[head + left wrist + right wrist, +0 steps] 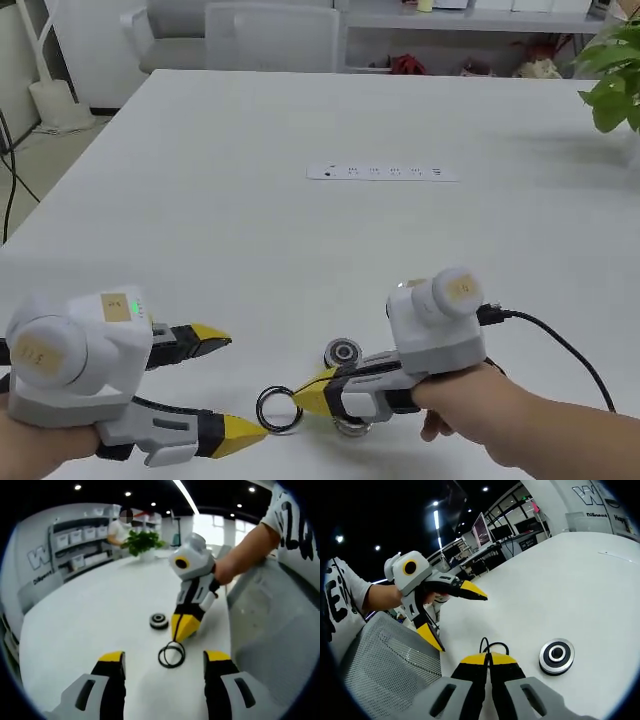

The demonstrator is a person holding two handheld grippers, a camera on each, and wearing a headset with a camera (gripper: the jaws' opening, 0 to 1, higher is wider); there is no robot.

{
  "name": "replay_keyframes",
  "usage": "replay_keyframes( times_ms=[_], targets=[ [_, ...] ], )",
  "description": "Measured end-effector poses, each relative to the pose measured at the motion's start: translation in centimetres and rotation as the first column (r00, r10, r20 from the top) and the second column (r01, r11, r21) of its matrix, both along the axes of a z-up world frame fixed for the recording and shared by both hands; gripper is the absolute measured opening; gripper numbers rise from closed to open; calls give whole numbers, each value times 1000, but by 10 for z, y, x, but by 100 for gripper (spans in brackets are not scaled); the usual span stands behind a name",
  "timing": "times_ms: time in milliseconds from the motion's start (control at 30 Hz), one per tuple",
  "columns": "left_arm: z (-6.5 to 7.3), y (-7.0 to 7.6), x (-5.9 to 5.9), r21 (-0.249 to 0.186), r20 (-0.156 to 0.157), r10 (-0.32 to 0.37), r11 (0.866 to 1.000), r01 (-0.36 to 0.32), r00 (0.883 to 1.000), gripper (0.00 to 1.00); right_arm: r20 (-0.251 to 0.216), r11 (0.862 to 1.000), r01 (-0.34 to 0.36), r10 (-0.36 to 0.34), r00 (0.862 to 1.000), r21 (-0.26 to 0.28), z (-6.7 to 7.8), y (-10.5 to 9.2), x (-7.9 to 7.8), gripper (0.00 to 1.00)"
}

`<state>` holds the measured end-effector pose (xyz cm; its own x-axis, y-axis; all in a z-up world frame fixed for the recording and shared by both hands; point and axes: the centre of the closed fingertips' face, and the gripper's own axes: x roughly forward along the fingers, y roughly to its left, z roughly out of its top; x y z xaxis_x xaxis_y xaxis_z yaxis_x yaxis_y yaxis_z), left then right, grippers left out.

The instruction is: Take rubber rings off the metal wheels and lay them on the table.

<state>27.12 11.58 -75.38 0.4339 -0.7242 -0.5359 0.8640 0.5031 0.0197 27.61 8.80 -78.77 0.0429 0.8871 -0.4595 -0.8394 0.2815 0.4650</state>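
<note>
While the right gripper (300, 397) has its yellow-tipped jaws clenched on the edge of a black rubber ring (277, 409), the left gripper (232, 384) sits just beside it with its jaws spread wide and nothing between them. From the head view, both tools are low over the near edge of the white table (300, 230). The right one points left and the left one points right, so the ring lies between their tips. The ring's free side droops close to the tabletop; whether it touches cannot be told.

A metal wheel (343, 352) with a dark centre lies flat on the table just beyond the right gripper's tips, apart from the ring. In the left gripper view the ring sits in the gap ahead of the open jaws, with the wheel further off to its left. In the right gripper view a thin loop of the ring pokes out past the closed tips, and the wheel lies to their right.

Further up the table is a white power strip (380, 172), and green plant leaves (612, 75) show at the far right corner.
</note>
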Motion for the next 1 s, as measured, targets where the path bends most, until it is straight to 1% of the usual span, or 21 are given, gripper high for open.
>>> replay_keyframes(
  times_ms=[167, 433, 633, 1000],
  targets=[
    [-2, 1, 0, 3, -6, 8, 1000, -8, 1000, 64, 3, 1000, 10, -10, 1000, -10, -3, -1, 2, 0],
    [-2, 1, 0, 4, -11, 9, 1000, -9, 1000, 64, 23, 999, 28, -28, 999, -22, -5, -2, 6, 0],
    [-4, 0, 2, 9, -14, 5, 1000, -5, 1000, 64, 45, 999, 46, -44, 998, -27, -5, -5, 12, 3],
    [0, -2, 7, 14, -5, -8, 1000, 9, 1000, 63, 71, 997, 71, -70, 995, -10, 5, -11, 21, 7]
  ],
)
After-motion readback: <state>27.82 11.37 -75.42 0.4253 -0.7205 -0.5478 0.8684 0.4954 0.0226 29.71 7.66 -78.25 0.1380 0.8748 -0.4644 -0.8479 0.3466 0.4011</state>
